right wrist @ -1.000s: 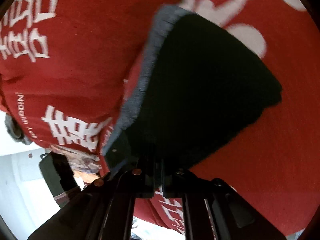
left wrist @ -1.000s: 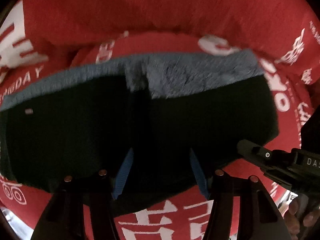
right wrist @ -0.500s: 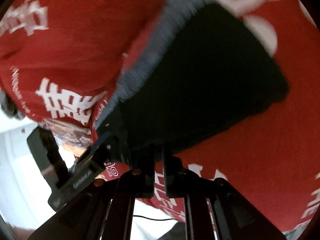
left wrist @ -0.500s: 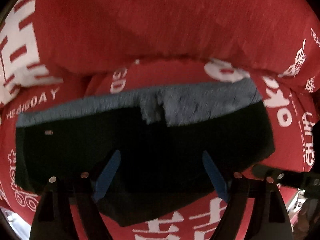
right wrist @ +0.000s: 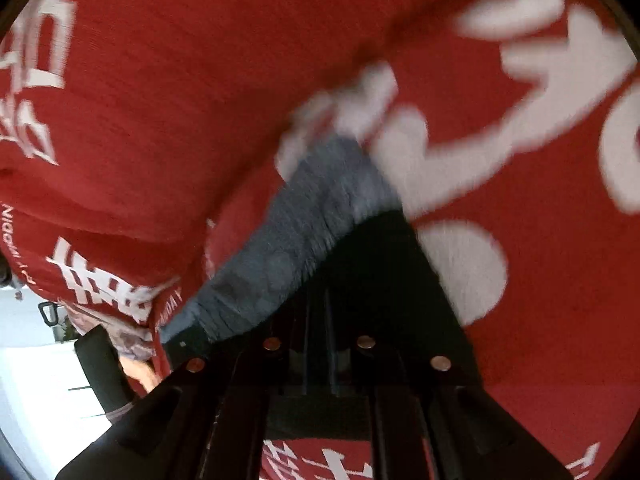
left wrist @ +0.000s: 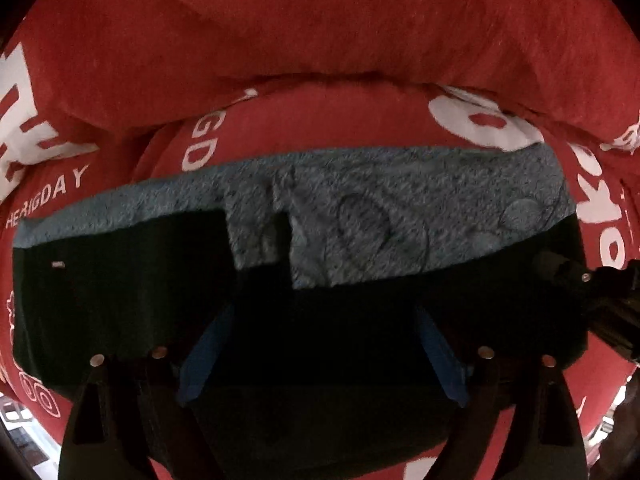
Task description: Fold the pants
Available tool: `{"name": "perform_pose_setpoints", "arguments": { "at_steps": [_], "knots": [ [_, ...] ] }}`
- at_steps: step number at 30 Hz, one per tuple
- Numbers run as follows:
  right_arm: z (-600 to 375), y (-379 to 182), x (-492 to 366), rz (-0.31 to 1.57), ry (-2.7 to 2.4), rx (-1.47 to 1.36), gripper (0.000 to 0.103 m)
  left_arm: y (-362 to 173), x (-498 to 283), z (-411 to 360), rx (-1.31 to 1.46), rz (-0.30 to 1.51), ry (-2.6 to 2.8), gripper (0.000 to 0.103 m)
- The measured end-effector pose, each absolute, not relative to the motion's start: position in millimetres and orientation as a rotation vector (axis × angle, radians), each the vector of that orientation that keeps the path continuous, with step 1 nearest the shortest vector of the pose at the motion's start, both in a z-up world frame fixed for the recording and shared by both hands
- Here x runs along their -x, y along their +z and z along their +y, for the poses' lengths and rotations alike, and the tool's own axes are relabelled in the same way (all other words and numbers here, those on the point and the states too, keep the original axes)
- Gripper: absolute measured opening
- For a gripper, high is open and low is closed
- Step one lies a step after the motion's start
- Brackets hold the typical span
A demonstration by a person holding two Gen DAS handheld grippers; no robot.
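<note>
My left jaws (left wrist: pixel 320 354) have just been opening and stand wide, pads off the dark pants (left wrist: pixel 120 300) lying folded beneath them on the red cloth (left wrist: pixel 320 40). My right jaws (right wrist: pixel 318 320) are pinched shut on the pants' edge (right wrist: pixel 380 280). I judge the fold nearly done; releasing remains.

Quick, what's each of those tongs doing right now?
Left tongs: open, just been widening, above the dark pants, not gripping.
Right tongs: shut on the pants' edge.
</note>
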State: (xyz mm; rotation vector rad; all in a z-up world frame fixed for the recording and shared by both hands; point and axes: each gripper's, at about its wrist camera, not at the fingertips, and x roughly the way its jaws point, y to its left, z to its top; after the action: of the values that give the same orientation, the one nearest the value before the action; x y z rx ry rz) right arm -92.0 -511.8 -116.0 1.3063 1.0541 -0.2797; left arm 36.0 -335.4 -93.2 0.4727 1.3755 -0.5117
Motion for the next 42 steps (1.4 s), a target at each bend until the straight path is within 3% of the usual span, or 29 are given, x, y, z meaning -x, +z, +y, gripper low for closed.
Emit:
{"name": "perform_pose_setpoints", "arguments": {
  "at_steps": [28, 35, 42],
  "knots": [
    [-466.7, -105.0, 80.4, 1.123, -0.242, -1.215, 0.009, -50.5, -51.3, -263.4, -0.468, 1.327, -0.480, 0.092],
    [-446.5, -98.1, 67.5, 1.141, -0.222, -1.186, 0.023, -47.6, -62.3, -241.2, -0.454, 1.322, -0.438, 0.092],
    [-419.4, -92.7, 48.9, 1.181, -0.192, -1.137, 0.027, -48.8, -74.0, -219.3, -0.430, 1.331, -0.401, 0.092]
  ]
}}
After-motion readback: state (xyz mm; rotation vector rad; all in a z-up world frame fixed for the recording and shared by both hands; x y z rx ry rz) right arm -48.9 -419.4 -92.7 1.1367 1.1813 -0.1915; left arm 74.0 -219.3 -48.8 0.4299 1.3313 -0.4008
